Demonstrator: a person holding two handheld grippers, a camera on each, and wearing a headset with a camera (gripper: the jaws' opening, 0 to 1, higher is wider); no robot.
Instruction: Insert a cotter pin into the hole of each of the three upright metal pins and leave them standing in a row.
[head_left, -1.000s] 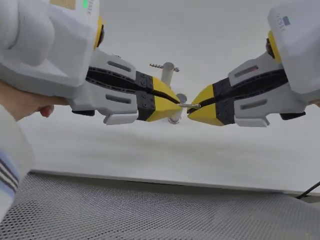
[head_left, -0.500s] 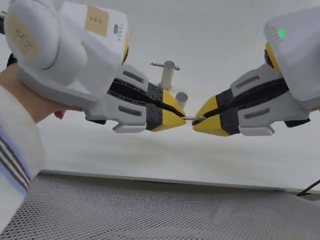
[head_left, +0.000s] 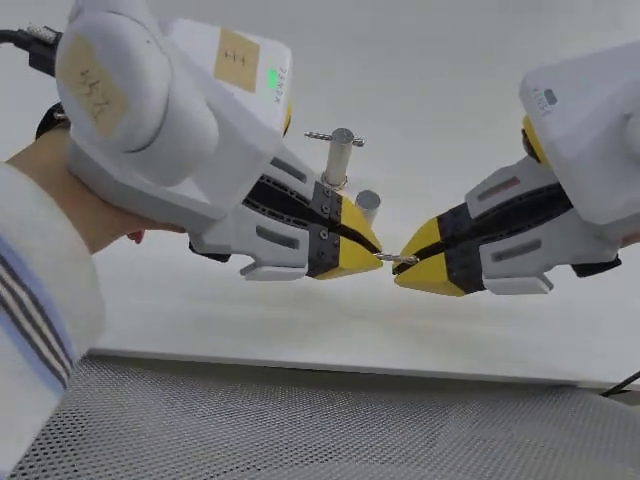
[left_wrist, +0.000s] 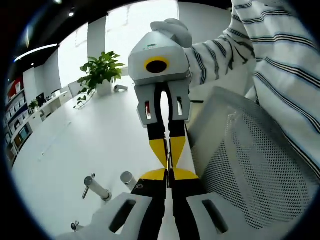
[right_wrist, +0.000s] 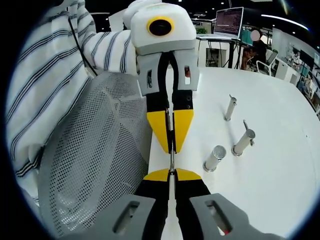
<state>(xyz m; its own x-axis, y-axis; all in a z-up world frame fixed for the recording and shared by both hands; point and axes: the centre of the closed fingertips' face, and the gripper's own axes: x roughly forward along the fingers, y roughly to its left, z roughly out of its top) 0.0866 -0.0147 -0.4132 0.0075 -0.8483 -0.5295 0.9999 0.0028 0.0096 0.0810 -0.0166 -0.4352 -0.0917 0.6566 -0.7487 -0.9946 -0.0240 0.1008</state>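
A thin cotter pin (head_left: 391, 258) spans the small gap between my two yellow-tipped grippers, low over the white table. My left gripper (head_left: 377, 256) is shut on one end and my right gripper (head_left: 402, 262) on the other. In the right gripper view the cotter pin (right_wrist: 171, 161) runs from my right gripper (right_wrist: 171, 173) up into the left one's tips. Just behind stands a bare upright metal pin (head_left: 368, 206) (right_wrist: 215, 157). Farther back a taller pin (head_left: 340, 158) has a cotter pin through its top. Two such fitted pins (right_wrist: 243, 141) (right_wrist: 230, 107) stand in the right gripper view.
The white table's front edge (head_left: 300, 358) runs below the grippers, with a grey perforated mesh surface (head_left: 300, 420) beneath it. A potted plant (left_wrist: 100, 75) stands far off on the table, and monitors (right_wrist: 227, 22) sit at the room's far side.
Both grippers, still joined by the cotter pin, have come down and toward me, away from the bare upright pin. The left gripper has also tilted further.
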